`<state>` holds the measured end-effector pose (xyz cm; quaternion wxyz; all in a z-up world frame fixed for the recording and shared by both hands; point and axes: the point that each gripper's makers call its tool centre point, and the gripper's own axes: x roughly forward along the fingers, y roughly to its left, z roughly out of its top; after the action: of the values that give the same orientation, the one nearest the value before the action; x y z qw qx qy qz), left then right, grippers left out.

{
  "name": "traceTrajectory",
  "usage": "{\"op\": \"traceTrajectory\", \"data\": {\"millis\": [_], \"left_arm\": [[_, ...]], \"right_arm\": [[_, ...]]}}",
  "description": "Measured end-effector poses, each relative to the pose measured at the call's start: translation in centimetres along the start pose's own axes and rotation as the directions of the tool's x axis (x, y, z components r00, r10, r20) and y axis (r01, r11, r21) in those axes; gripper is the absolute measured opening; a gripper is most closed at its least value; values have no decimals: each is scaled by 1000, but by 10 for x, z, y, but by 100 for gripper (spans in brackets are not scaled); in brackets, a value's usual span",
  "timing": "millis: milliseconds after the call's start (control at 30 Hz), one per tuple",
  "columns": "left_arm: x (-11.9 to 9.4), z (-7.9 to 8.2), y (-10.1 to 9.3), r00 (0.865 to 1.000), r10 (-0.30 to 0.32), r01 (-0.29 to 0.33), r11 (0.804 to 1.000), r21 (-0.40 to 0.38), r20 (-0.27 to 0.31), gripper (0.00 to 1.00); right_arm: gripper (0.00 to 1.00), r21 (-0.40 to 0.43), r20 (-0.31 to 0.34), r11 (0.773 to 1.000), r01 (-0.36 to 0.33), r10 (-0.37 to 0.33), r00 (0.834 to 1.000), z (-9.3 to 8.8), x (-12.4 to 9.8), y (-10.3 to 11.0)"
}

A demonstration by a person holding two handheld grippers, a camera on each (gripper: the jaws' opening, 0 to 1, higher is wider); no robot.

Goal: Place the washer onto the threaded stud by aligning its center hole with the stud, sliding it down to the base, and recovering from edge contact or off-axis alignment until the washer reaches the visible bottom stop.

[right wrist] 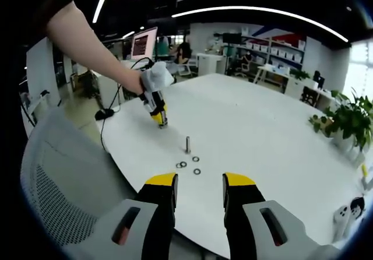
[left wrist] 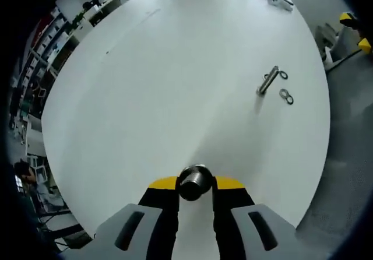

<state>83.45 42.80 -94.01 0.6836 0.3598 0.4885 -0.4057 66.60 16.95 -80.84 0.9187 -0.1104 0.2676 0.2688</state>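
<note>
Left gripper (left wrist: 194, 185) grips a metal cylinder; right gripper (right wrist: 200, 185) hovers bare before the stud and washers.

In the left gripper view the fingers are closed on a dark metal cylinder (left wrist: 194, 182) at lower centre, above the white surface (left wrist: 175, 85); the threaded stud (left wrist: 267, 81) stands at right with washers (left wrist: 285, 96) beside it. In the right gripper view the fingers are spread apart, holding nothing; the stud (right wrist: 187, 144) stands upright at frame centre, three washers (right wrist: 197, 171) lying flat just below it. The left gripper (right wrist: 160, 120) touches down at upper left, well apart from the stud.
</note>
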Motion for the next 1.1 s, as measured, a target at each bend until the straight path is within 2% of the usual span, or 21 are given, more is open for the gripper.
{"op": "traceTrajectory", "data": {"millis": [300, 433, 500, 600, 767, 833, 900, 1033, 1100], "left_arm": [[-1, 0, -3, 1000, -16, 16, 998, -53, 2, 20], [-3, -1, -6, 1000, -16, 16, 999, -45, 5, 21], [-6, 0, -4, 1000, 2, -1, 999, -33, 20, 21], [-13, 1, -4, 999, 16, -14, 999, -48, 45, 27], [-28, -2, 3, 993, 65, -60, 996, -61, 94, 28], [-37, -3, 4, 988, 91, -83, 994, -76, 123, 28], [-49, 2, 3, 978, 114, -94, 988, -122, 175, 28], [-77, 12, -3, 945, 169, -117, 974, -193, 280, 28], [-87, 14, -14, 935, 169, -99, 969, -227, 311, 29]], "right_arm": [[33, -19, -10, 1000, -14, 14, 1000, -1, 1, 4], [33, -9, -11, 1000, -10, 10, 1000, -2, 1, 2], [33, -10, -11, 1000, -9, 9, 1000, -2, 1, 2], [33, -15, -14, 1000, -8, 8, 1000, -2, 1, 3], [33, -16, -16, 1000, -4, 4, 1000, -2, 1, 2], [33, -21, -17, 1000, -2, 2, 1000, -2, 1, 3], [33, -25, -19, 1000, 0, -1, 1000, -2, 2, 2], [33, -27, -23, 1000, 5, -6, 1000, -3, 2, 2], [33, -28, -28, 1000, 5, -6, 1000, -4, 2, 2]]}}
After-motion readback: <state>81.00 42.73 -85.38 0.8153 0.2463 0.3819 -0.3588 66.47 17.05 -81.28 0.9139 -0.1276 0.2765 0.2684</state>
